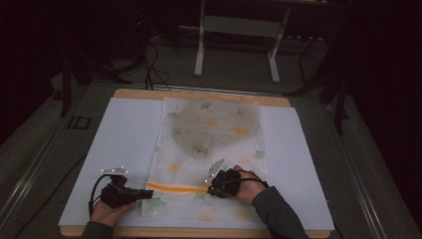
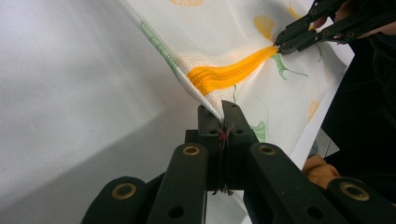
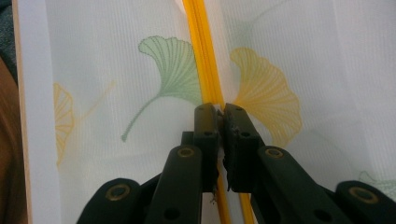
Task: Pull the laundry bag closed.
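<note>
A white mesh bag (image 1: 209,134) printed with green and yellow ginkgo leaves lies flat on a white mat (image 1: 124,139). An orange zipper (image 1: 174,187) runs across its near end. My left gripper (image 1: 149,193) is shut on the bag's left corner at the zipper's end; in the left gripper view the fabric (image 2: 233,37) is pinched between the jaws of that gripper (image 2: 219,112) and lifts slightly. My right gripper (image 1: 209,188) is shut on the zipper (image 3: 203,56), its jaws (image 3: 220,111) closed over the orange strip. The left gripper view also shows the right gripper (image 2: 280,45) at the zipper's (image 2: 229,73) far end.
The mat rests on a wooden table whose edge (image 1: 199,232) runs along the front. Dark floor surrounds it, with cables and a white desk frame (image 1: 199,50) behind. The person's right sleeve (image 1: 276,211) lies over the mat's near right part.
</note>
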Demonstrator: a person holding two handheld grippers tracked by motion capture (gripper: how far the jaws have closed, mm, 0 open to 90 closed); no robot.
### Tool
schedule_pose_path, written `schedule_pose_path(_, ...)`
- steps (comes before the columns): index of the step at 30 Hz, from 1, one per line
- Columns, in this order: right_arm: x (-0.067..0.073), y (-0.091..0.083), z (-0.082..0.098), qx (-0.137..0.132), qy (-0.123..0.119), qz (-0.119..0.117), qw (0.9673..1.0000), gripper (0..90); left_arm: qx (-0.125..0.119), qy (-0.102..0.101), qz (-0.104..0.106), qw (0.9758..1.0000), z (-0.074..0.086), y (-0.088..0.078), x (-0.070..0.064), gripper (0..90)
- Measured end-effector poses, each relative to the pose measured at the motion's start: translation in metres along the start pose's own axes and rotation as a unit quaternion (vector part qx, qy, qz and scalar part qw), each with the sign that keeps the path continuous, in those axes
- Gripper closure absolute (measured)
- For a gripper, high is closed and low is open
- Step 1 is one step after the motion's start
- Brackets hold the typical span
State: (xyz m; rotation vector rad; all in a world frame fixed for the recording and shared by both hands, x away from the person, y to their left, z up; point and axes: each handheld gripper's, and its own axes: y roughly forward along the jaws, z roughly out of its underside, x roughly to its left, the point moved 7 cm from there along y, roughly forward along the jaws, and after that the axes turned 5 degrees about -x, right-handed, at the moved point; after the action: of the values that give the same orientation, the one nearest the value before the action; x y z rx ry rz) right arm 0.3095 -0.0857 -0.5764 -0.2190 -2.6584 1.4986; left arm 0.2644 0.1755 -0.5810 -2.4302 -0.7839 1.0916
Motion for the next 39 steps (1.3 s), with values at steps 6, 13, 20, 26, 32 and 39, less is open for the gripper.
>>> schedule_pose_path(6, -0.002, -0.003, 0.005, 0.004, 0.001, 0.004, 1.0, 84.8, 0.0, 0.0, 0.0, 1.0, 0.0, 0.0, 0.0, 88.3)
schedule_pose_path(13, -0.003, -0.007, 0.011, 0.002, 0.007, 0.006, 1.0, 84.8, 0.0, 0.001, -0.001, 1.0, 0.0, 0.0, 0.0, 88.3)
schedule_pose_path(20, -0.004, -0.009, 0.014, 0.002, 0.008, 0.01, 0.9999, 84.8, 0.0, 0.001, 0.0, 1.0, 0.0, 0.0, 0.0, 88.3)
schedule_pose_path(26, -0.004, -0.011, 0.017, 0.007, 0.007, 0.01, 0.9999, 84.8, 0.0, 0.001, 0.0, 1.0, 0.0, 0.0, 0.0, 88.3)
schedule_pose_path(32, -0.005, -0.013, 0.019, 0.007, 0.009, 0.011, 0.9999, 84.8, 0.0, 0.001, -0.001, 1.0, 0.0, 0.0, 0.0, 88.3)
schedule_pose_path(39, -0.006, -0.015, 0.024, 0.01, 0.012, 0.014, 0.9998, 84.8, 0.0, 0.0, -0.001, 1.0, 0.0, 0.0, 0.0, 88.3)
